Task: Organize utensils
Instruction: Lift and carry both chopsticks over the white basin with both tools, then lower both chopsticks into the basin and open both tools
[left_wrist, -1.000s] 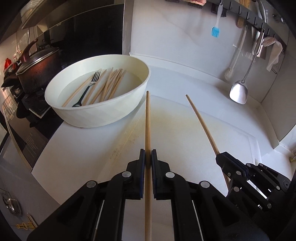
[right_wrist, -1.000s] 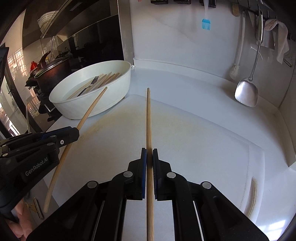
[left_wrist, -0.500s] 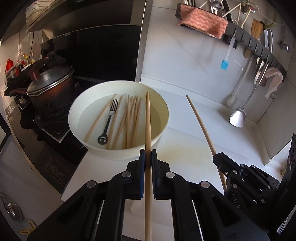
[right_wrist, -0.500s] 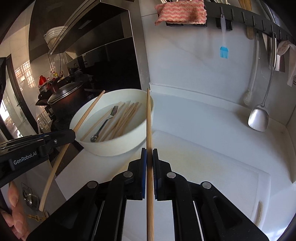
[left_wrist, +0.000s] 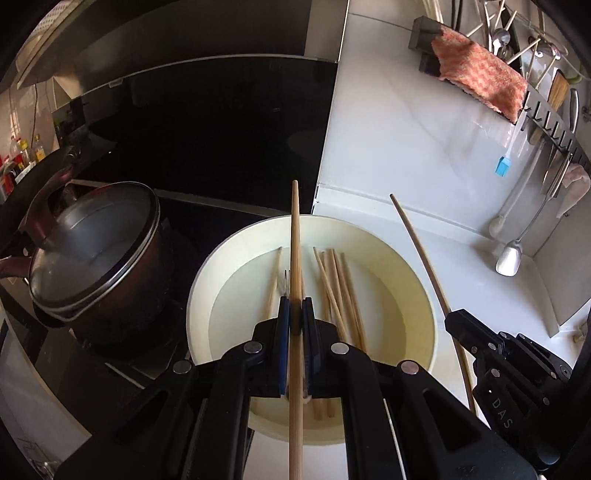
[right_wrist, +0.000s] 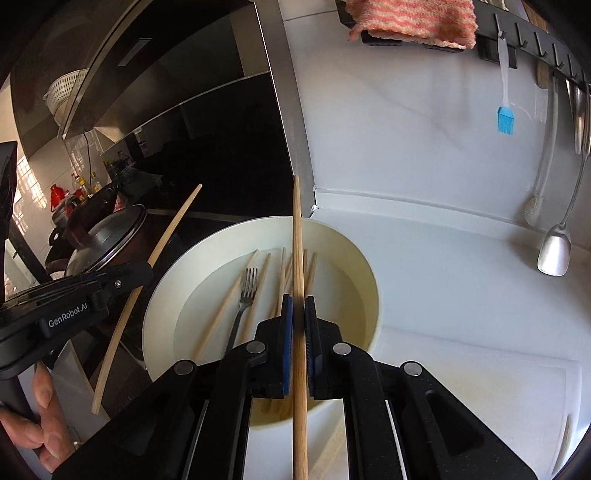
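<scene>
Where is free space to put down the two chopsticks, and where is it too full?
Free: the white counter between the bowl and the hanging ladle, and the bare bowl floor on its right side. Crowded: the bowl's middle, with chopsticks and a fork, and the left, by the pot.

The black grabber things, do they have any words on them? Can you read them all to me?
"GenRobot.AI": white letters on the side of the left gripper, seen from the right camera.
"DAS": on the side of the right gripper, seen from the left camera; further letters are cut off.
The bottles behind the pot: labels too small to read.
</scene>
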